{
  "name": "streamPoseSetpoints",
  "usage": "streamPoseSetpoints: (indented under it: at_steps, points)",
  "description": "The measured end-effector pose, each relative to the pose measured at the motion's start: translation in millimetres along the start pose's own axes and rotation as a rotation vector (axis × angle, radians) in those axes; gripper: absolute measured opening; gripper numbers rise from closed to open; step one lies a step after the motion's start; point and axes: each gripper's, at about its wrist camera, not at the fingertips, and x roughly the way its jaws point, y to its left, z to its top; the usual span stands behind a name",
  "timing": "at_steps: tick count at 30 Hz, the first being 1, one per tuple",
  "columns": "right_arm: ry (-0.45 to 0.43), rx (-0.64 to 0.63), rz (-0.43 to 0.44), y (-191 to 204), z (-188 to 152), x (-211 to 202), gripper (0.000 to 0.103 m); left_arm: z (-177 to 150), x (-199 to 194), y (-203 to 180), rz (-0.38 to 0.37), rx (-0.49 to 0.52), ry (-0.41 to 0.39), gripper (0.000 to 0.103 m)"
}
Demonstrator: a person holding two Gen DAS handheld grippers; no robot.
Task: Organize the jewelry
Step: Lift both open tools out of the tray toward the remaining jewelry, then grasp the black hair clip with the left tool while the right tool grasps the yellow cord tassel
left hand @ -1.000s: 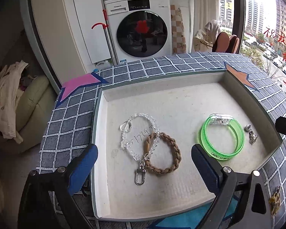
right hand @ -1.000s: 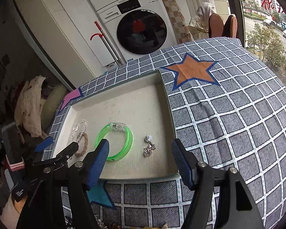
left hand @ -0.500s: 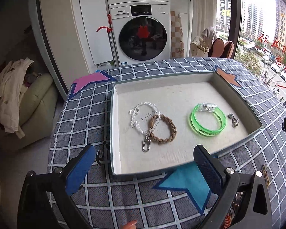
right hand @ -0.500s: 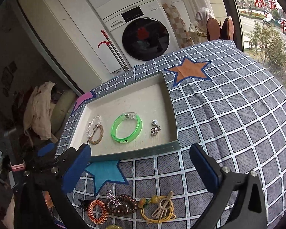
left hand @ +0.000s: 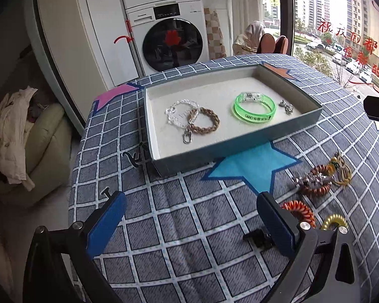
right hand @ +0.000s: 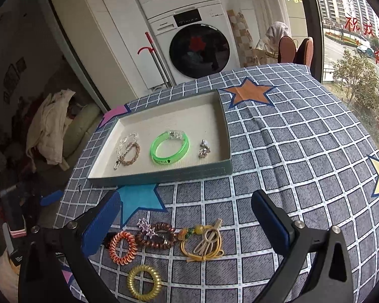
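soft window daylight; fisheye-warped edges

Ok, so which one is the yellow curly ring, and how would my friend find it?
Start at the grey tray on the checked cloth, then come toward the camera to the small pile of hair ties lying outside it. The yellow curly ring is the nearest one, below the orange coil. It is the only plain, see-through yellow spiral there.

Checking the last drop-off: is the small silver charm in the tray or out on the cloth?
In: the silver charm lies on the tray floor, right of the green bangle.
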Motion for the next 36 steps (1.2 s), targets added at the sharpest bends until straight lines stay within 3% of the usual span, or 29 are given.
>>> streamPoseSetpoints:
  at_steps: [11,23,36]
  points:
    - [0.149,-0.031,-0.048,-4,-55,5,0.103,-31,-10,-12,-0.025,0.025,0.021,0.103]
    - [0.162,0.035,-0.141,-21,-59,5,0.102,-43,1,-18,-0.016,0.023,0.065,0.103]
    - [0.167,0.068,-0.142,-21,-48,28,0.055,-38,16,-28,-0.012,0.015,0.076,0.103]
